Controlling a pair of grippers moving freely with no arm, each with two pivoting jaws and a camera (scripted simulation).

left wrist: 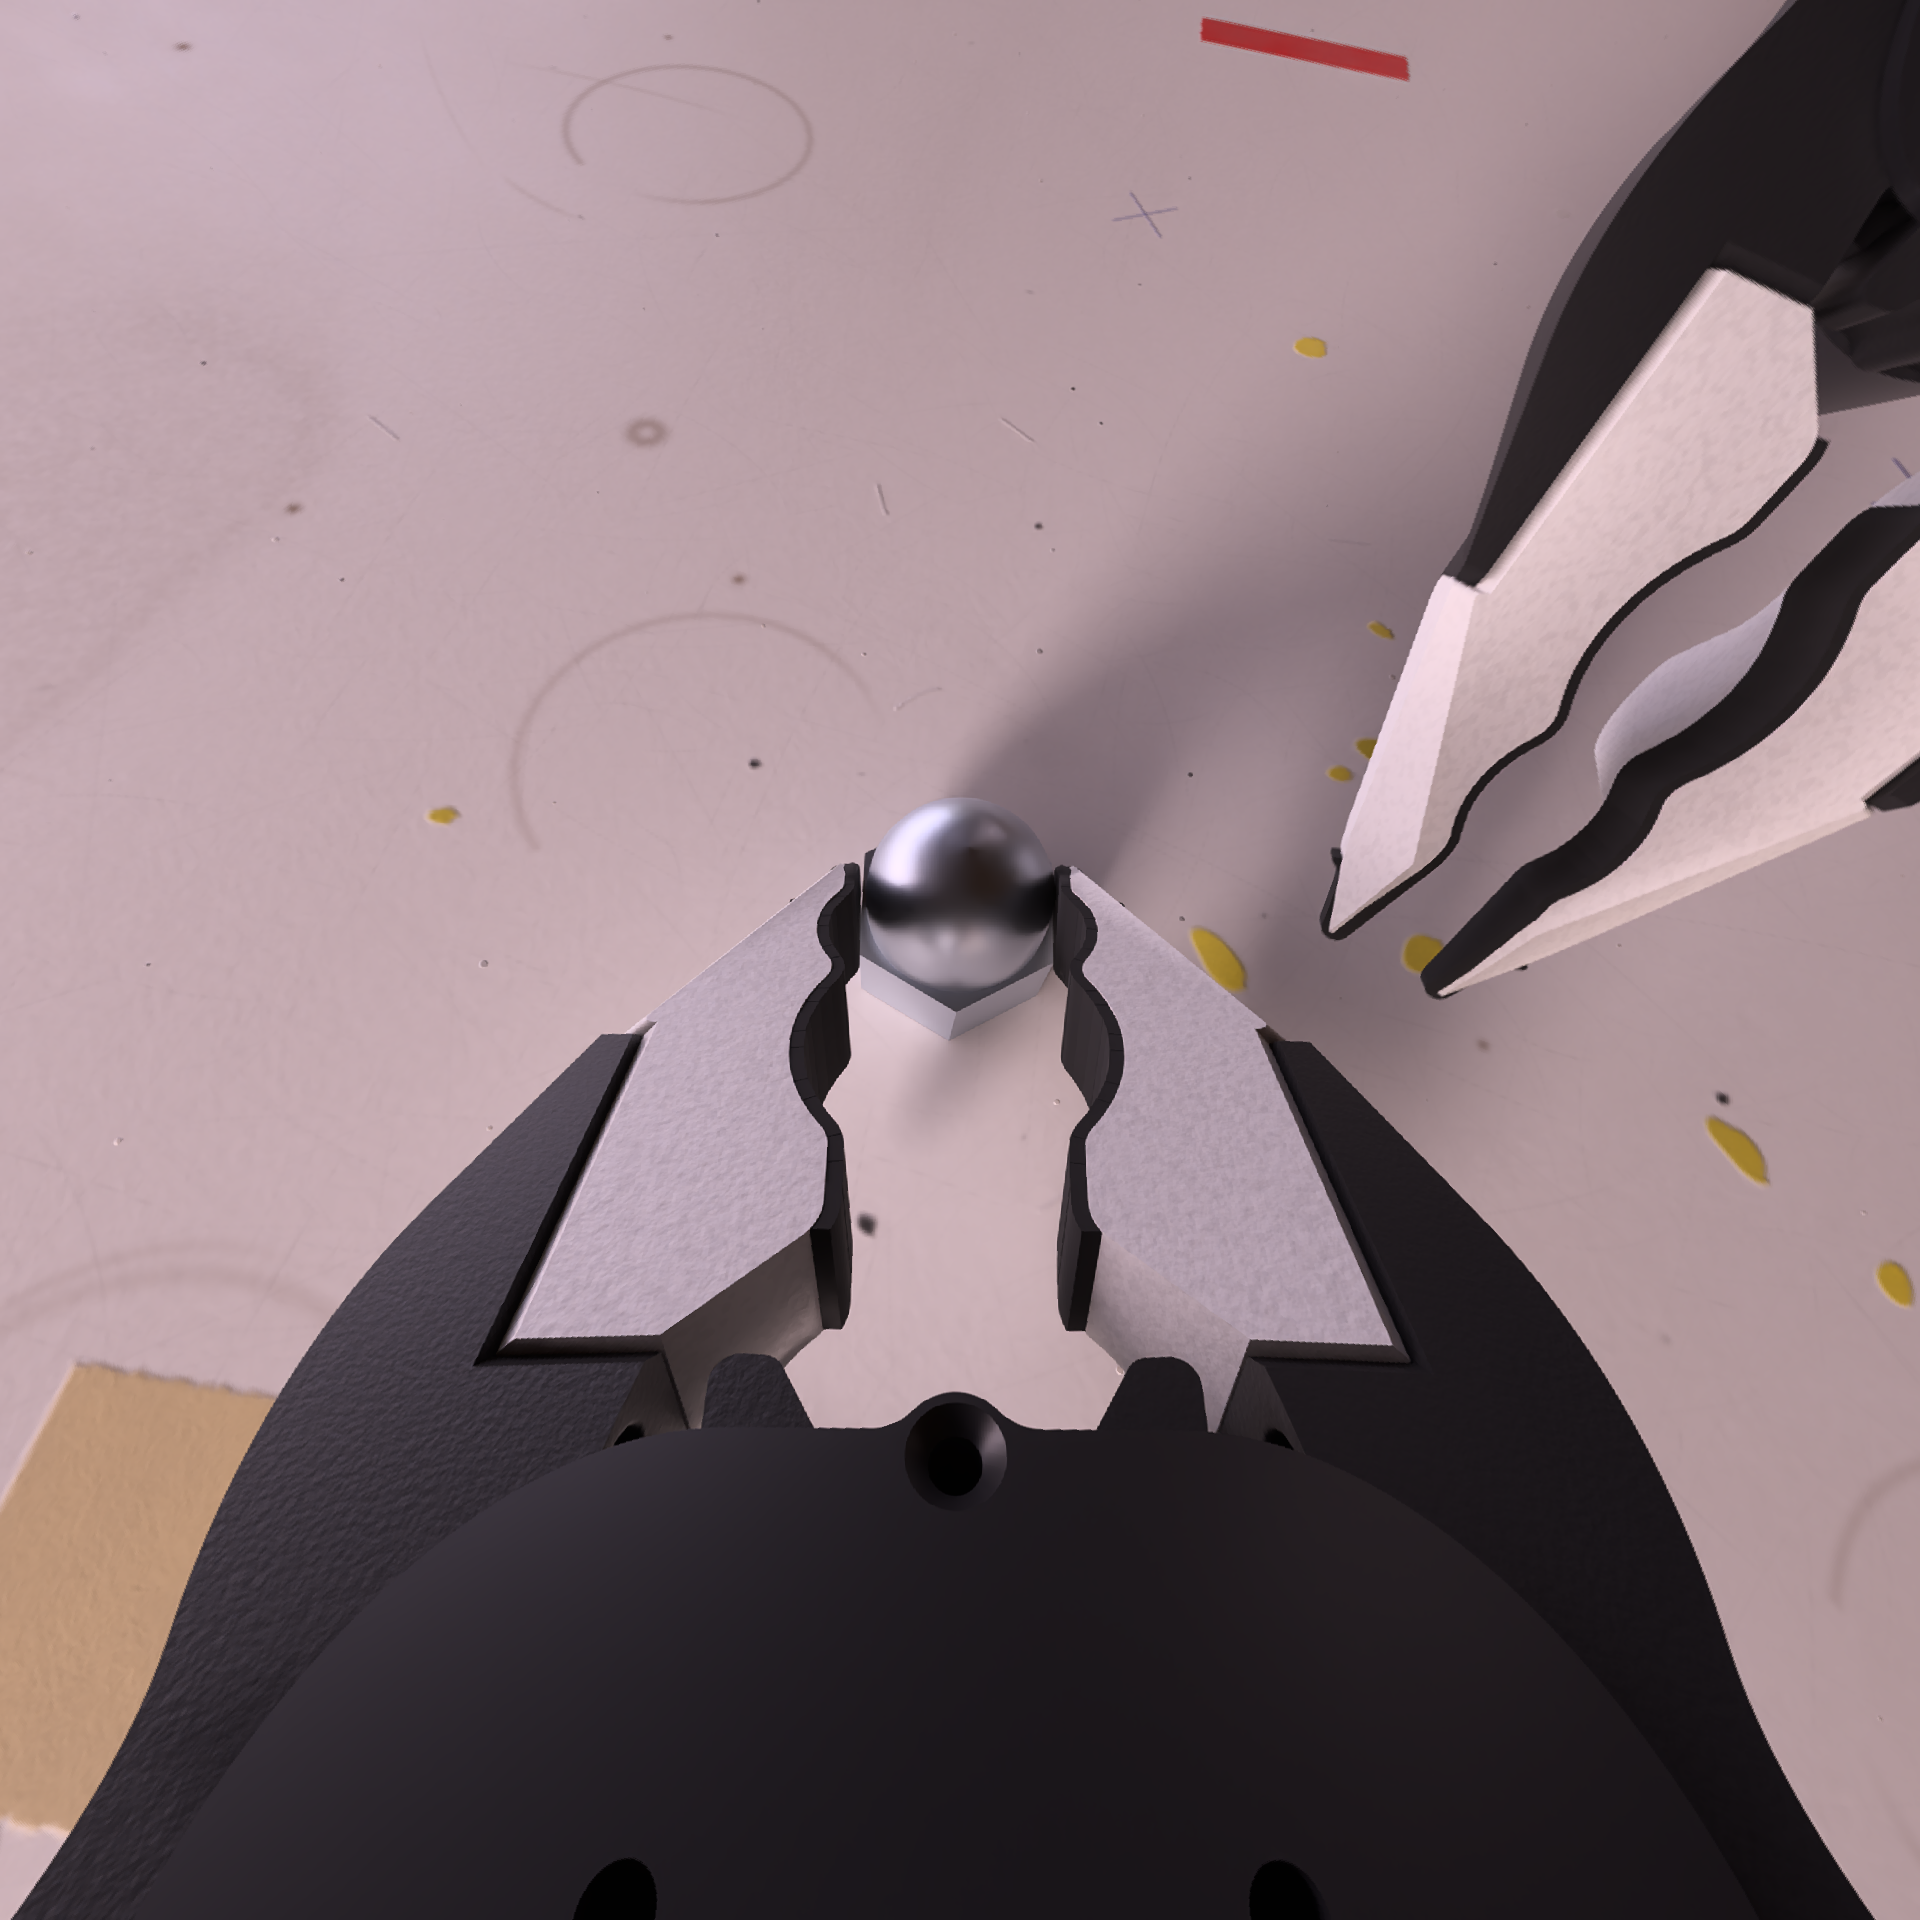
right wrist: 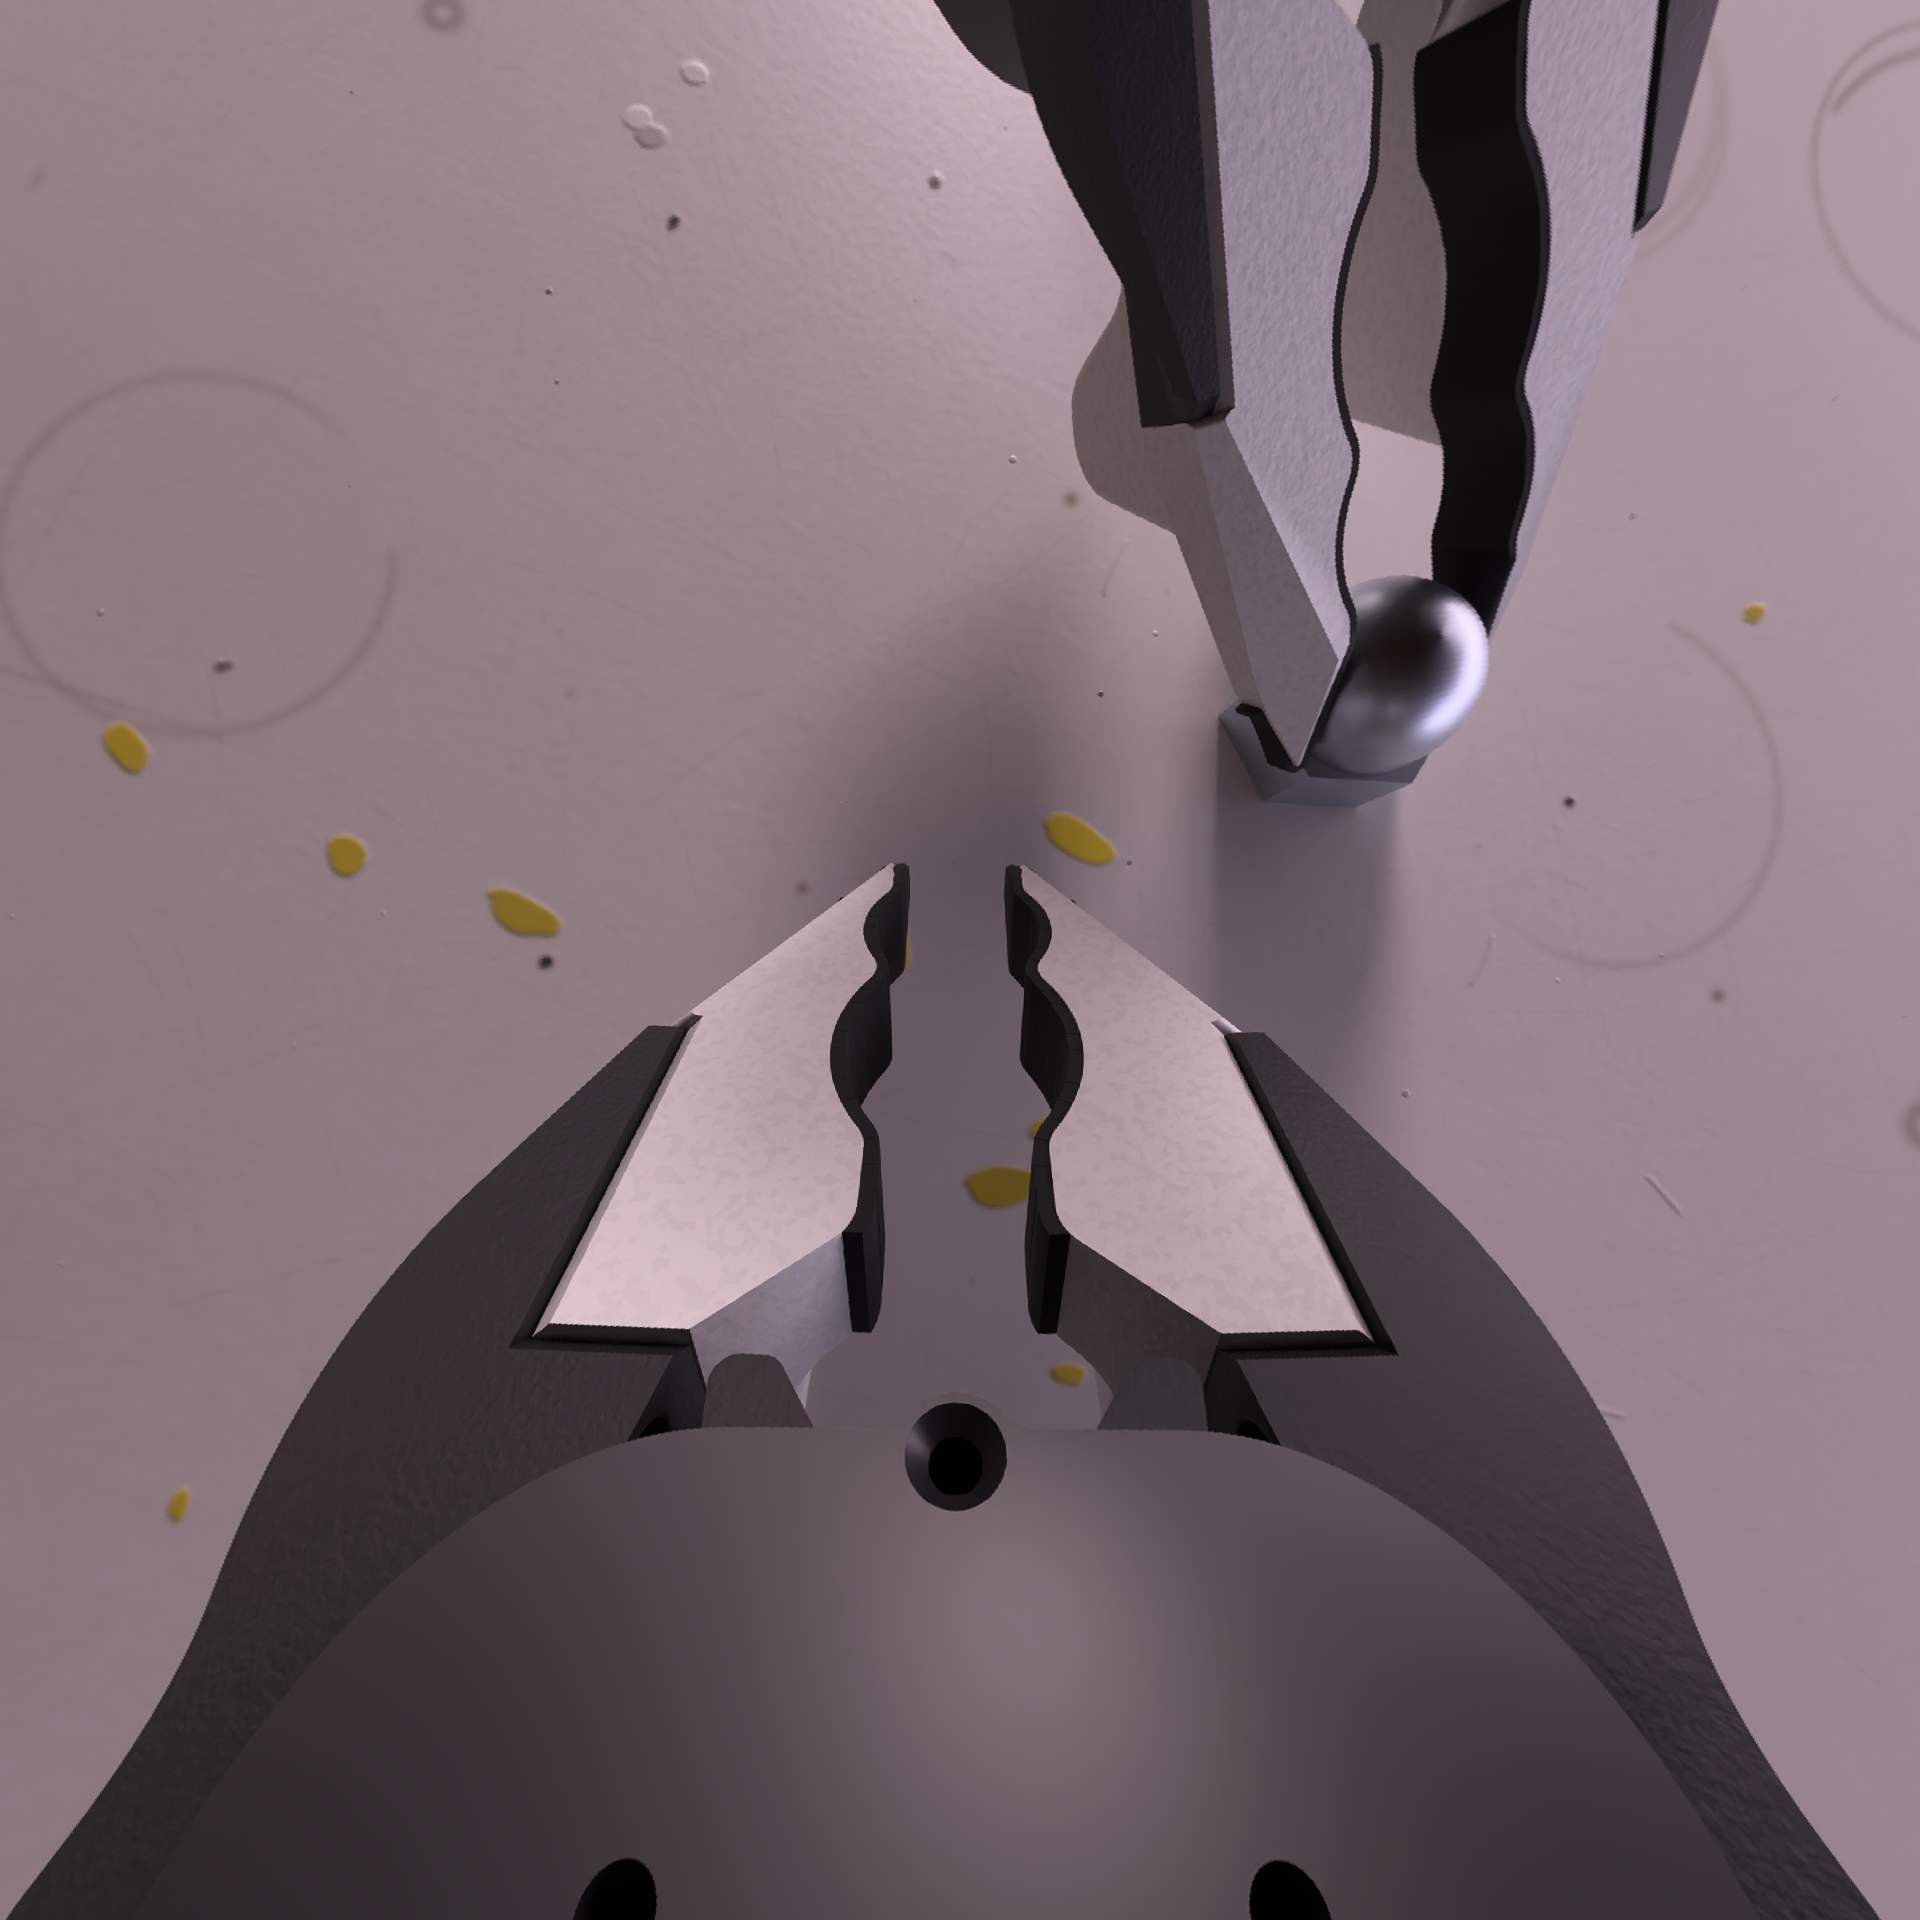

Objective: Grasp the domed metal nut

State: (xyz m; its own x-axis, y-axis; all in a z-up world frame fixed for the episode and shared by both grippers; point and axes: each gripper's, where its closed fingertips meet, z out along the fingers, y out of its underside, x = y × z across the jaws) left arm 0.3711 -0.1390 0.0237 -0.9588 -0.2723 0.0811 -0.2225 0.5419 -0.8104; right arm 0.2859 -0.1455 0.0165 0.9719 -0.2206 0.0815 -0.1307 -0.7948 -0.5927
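The domed metal nut (left wrist: 958,914) stands upright on the pale pink table (left wrist: 416,520), shiny dome on top of a hex base. My left gripper (left wrist: 958,883) has both fingertips pressed against the sides of the dome, shut on the nut, which rests on the table. In the right wrist view the nut (right wrist: 1418,681) and the left gripper (right wrist: 1397,675) appear at the upper right. My right gripper (right wrist: 956,883) is empty, its jaws a narrow gap apart, low over the table a short way to the nut's right; it also shows in the left wrist view (left wrist: 1392,954).
Yellow paint spots (right wrist: 1078,837) dot the table around the right gripper. A red strip (left wrist: 1304,49) lies far back and a tan patch (left wrist: 104,1558) lies at the near left. Faint ring marks (left wrist: 686,135) stain the surface.
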